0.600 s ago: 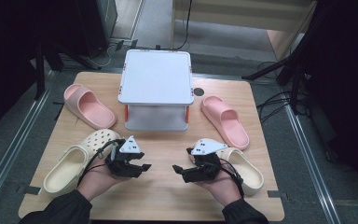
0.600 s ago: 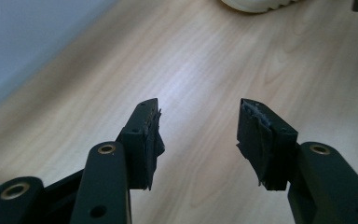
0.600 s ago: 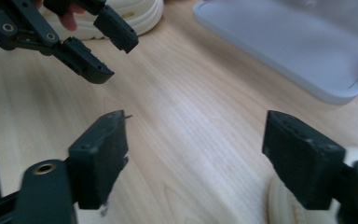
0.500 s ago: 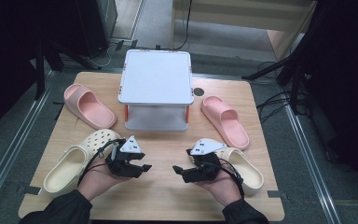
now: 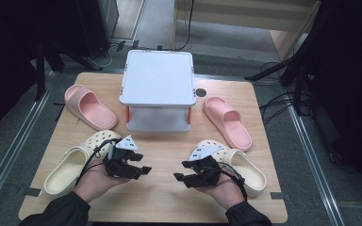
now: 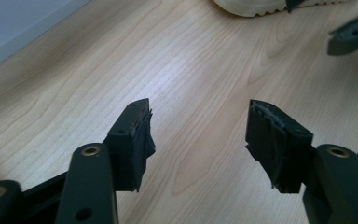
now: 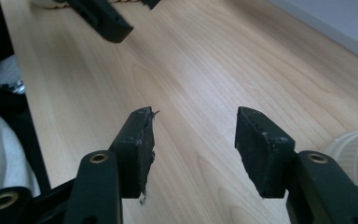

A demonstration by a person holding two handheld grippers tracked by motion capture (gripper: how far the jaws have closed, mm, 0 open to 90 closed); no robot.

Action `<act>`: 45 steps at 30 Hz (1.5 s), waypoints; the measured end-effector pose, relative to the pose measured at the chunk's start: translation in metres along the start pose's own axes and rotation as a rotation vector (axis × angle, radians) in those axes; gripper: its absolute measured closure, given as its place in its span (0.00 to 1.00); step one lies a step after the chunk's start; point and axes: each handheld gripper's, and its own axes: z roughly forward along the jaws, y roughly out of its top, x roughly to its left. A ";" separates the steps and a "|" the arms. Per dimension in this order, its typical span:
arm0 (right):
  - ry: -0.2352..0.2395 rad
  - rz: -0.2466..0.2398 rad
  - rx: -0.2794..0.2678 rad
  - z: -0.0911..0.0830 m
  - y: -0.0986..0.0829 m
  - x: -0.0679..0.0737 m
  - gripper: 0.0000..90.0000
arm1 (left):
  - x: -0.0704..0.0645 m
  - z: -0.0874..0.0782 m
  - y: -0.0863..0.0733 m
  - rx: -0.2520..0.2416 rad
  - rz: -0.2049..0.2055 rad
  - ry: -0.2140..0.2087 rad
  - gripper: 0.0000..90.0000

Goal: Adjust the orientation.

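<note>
Grippers meet over the near middle of the light wooden table (image 5: pixel 165 197), each held in one hand: the left gripper (image 5: pixel 141 172) points right and the right gripper (image 5: pixel 179 177) points left, their tips near each other but apart. Both have their jaws spread with nothing between them; the left gripper view (image 6: pixel 198 135) and the right gripper view (image 7: pixel 193 140) each show bare wood grain in the gap. Just beside the left gripper lies a cream perforated foam clog (image 5: pixel 70 165), its inner side partly covered by the hand and the grey three-cornered plate. A second cream foam clog (image 5: pixel 247 172) lies just beside the right gripper, its toe hidden behind that hand. Farther back, a pink foam slide sandal (image 5: pixel 88 106) and another pink foam slide sandal (image 5: pixel 228 122) flank a white two-tier shelf rack with orange posts (image 5: pixel 158 77), whose lower level sits in shadow and is hard to make out.
</note>
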 end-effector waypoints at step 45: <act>0.019 -0.029 -0.002 0.001 0.014 -0.012 0.59 | 0.019 -0.057 -0.023 0.041 -0.066 0.023 0.65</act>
